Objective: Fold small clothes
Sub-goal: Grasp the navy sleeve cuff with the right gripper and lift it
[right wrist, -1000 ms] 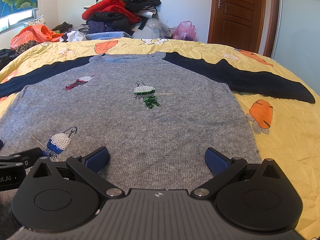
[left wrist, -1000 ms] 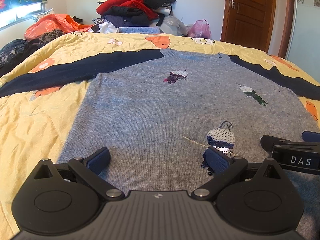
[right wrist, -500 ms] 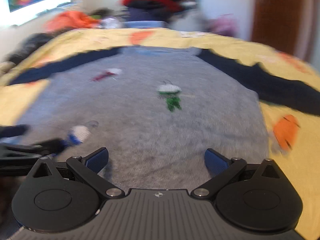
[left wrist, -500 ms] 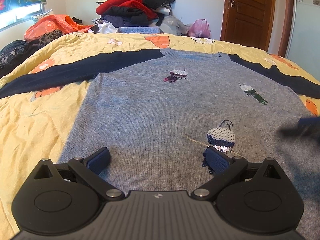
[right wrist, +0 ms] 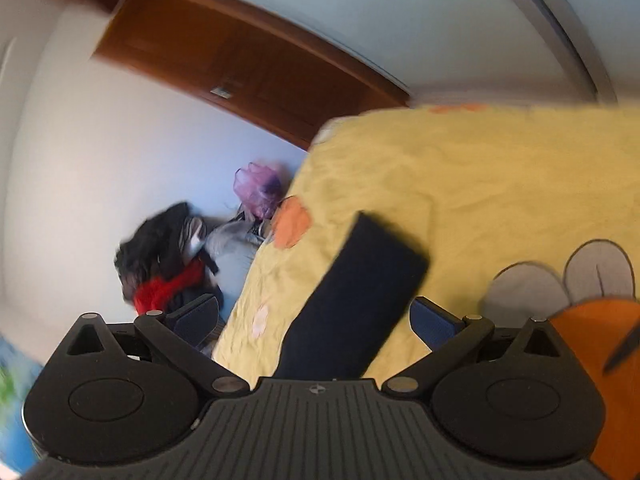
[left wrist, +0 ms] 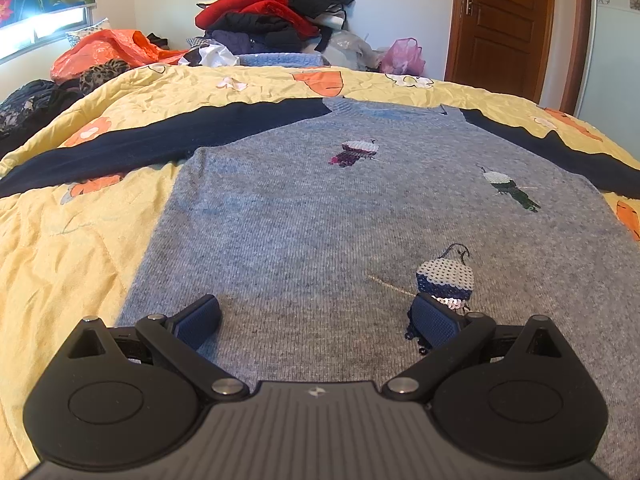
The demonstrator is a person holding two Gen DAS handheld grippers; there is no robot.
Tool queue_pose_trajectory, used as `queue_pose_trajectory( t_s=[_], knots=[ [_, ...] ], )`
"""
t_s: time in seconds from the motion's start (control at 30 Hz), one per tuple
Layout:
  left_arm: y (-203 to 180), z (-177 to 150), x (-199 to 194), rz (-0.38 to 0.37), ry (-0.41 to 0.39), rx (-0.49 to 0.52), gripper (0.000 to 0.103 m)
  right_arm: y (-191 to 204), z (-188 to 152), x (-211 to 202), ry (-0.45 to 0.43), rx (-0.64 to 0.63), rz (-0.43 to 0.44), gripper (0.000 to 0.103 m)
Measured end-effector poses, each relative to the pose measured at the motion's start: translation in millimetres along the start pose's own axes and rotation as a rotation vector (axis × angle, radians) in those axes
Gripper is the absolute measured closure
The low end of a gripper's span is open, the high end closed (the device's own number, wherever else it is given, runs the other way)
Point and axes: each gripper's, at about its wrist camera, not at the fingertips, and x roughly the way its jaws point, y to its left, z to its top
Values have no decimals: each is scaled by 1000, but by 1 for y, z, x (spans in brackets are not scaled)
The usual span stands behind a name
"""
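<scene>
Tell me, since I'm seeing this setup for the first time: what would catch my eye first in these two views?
In the left wrist view, a grey sweater with navy sleeves and sequined birds lies flat on a yellow quilt, the open left gripper at its hem. Behind the bed rises a clothes pile topped with red and black. The right wrist view is tilted and blurred, with the open right gripper at the navy sleeve end.

Right wrist view motion-blurred — navy sleeve (right wrist: 356, 292) end perhaps on quilt (right wrist: 500, 172); sweater body out of frame.
</scene>
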Motion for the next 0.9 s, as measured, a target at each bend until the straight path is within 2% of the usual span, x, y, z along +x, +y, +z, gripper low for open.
queue_pose_trajectory(
  t_s=[0.07,0.2,0.37,0.53,0.67,0.83,0.9],
  knots=[
    [0,0,0,2,0,0,0,-11,3,8,3,30,8,8],
    [0,0,1,6,1,0,0,-7,2,23,5,-15,6,8],
    [-1,1,1,5,2,0,0,14,-1,42,32,-119,-95,9],
    [-1,1,1,4,2,-1,0,27,2,40,62,-112,-274,10],
    [-1,1,1,4,2,-1,0,30,-5,39,115,-149,-301,8],
    [-1,1,1,4,2,-1,0,37,-6,59,69,-228,-322,8],
    [-1,1,1,4,2,-1,0,39,-5,72,42,-241,-332,26]
  ],
)
